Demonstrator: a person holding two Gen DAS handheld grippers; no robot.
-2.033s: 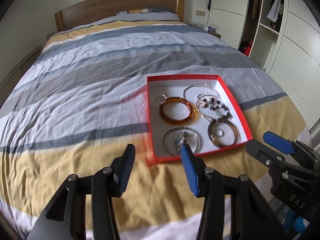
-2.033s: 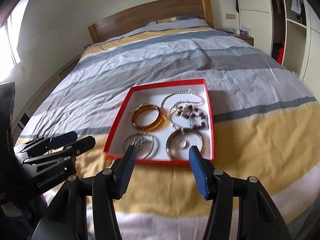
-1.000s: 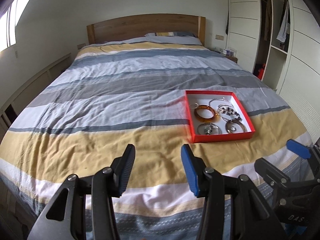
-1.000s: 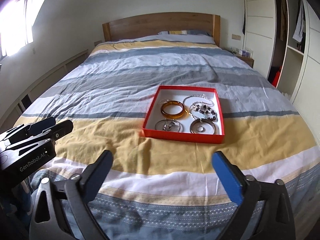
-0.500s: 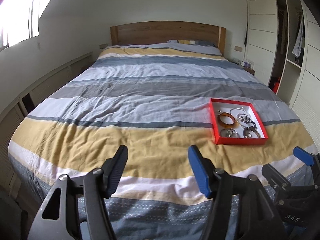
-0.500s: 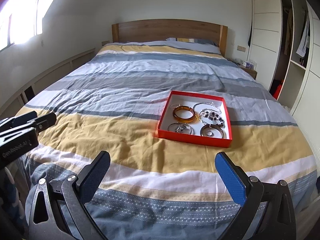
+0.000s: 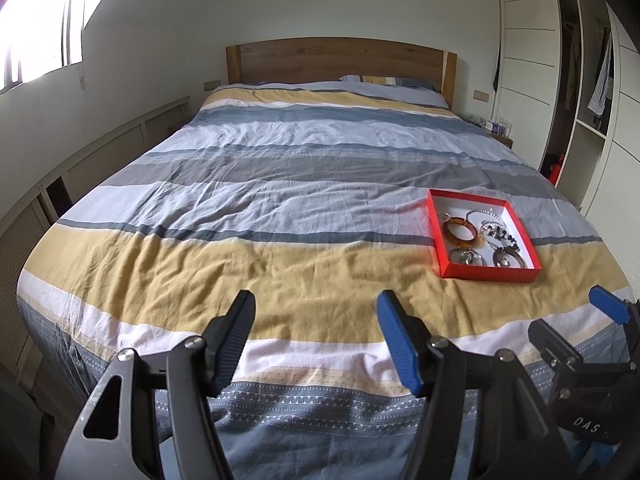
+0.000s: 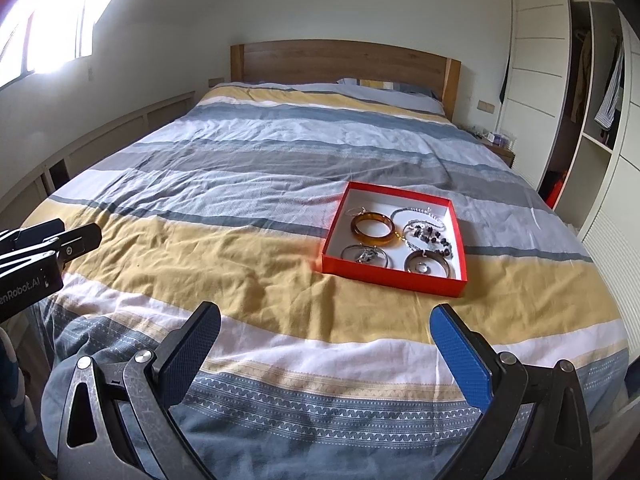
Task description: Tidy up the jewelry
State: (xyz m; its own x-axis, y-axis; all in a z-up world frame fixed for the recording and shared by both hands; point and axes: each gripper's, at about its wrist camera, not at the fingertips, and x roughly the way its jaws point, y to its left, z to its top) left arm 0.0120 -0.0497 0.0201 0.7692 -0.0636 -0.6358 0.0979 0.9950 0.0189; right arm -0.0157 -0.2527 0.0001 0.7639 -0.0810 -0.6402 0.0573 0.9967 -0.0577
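Both hand-held grippers have drawn back from the red tray [image 8: 394,276]; it now lies well ahead on the bed [image 8: 240,240]. Left hand-held gripper [image 7: 316,338]: open, empty. Right hand-held gripper [image 8: 326,346]: wide open, empty. Tray at 1 o'clock holds amber bangle [image 8: 373,229], silver bracelets.

Daylight pours in from the window [image 8: 52,12] at upper left, blown out to white glare there. The striped duvet [image 8: 280,184] is evenly, softly lit with faint crease shadows. Fisheye bending curves the wardrobe [image 7: 592,100] and walls; corners vignette to black. Focus is fairly sharp.
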